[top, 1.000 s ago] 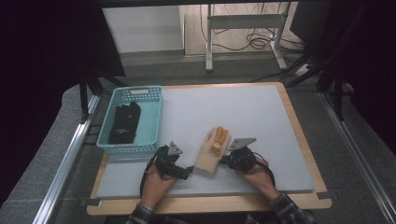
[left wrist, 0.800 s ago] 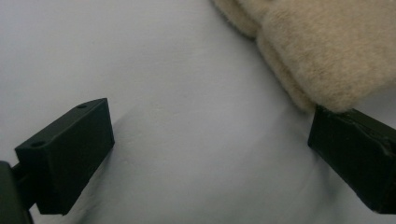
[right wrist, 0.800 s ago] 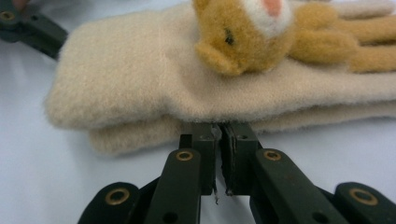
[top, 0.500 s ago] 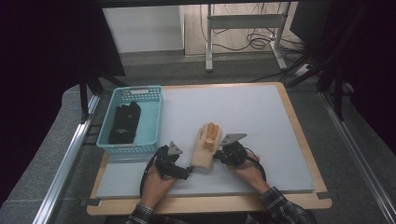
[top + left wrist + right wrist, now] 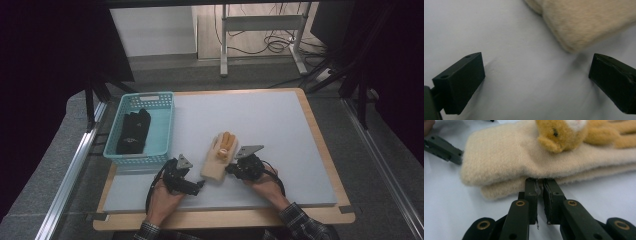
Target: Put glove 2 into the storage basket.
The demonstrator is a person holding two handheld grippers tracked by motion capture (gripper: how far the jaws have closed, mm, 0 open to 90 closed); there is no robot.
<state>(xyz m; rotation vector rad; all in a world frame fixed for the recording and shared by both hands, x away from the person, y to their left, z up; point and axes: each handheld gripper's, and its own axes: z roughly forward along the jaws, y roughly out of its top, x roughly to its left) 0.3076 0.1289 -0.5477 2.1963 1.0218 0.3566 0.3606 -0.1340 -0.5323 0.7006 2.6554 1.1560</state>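
Inside teal basket (image 5: 162,125): black gloves (image 5: 134,131); beige glove (image 5: 220,157) outside on table (image 5: 270,120)

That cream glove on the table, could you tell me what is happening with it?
A person works two handheld grippers at the cream gloves, stacked on the grey table. The right gripper, jaws nearly closed, nips the stack's edge. The left gripper sits open beside the cuff. Black gloves lie in the blue basket.
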